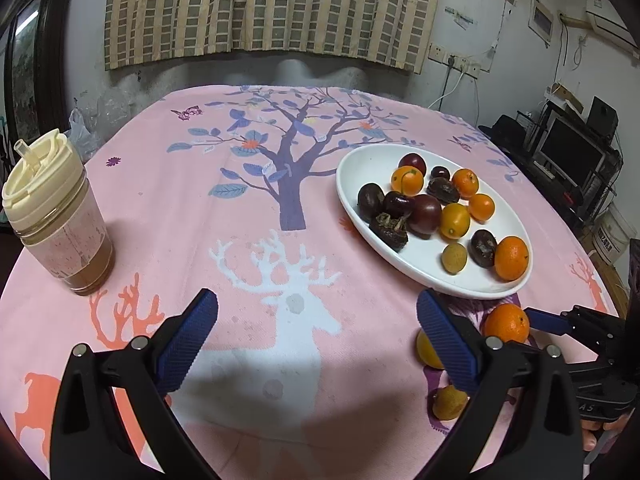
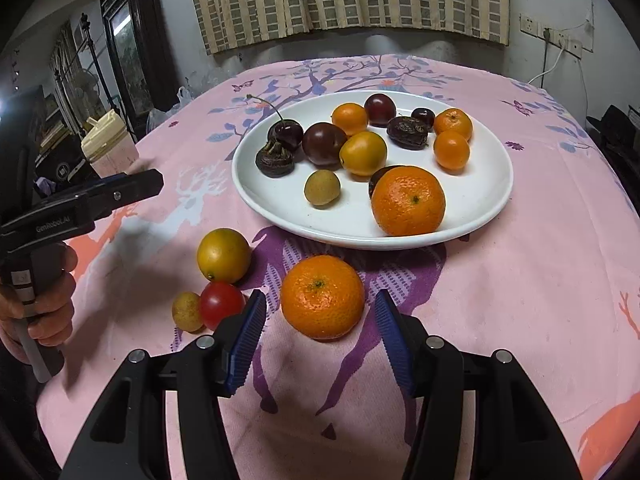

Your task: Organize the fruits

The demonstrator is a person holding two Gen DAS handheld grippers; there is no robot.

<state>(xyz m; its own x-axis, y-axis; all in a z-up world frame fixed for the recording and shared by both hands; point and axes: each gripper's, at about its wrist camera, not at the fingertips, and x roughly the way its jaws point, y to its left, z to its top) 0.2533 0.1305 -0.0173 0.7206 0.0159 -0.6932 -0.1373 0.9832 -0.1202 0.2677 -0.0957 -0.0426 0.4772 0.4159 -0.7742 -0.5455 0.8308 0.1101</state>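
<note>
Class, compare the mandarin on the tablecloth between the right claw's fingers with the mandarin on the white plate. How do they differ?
The tablecloth mandarin lies off the plate, untouched between the open right claw fingers; the plate mandarin already sits on it. The first stands alone; the second hides part of a dark fruit. Both are orange, dimpled, stem-end visible.

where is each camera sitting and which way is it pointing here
Left wrist: rides the left gripper, low over the pink tablecloth, facing the curtained wall; its own open blue fingers show, with the right gripper at the right edge.
Right wrist: rides the right gripper, looking down at the loose mandarin between its open fingers; the left gripper and left hand show at left.
Shared: the white plate of fruit, the cup, that mandarin.
</note>
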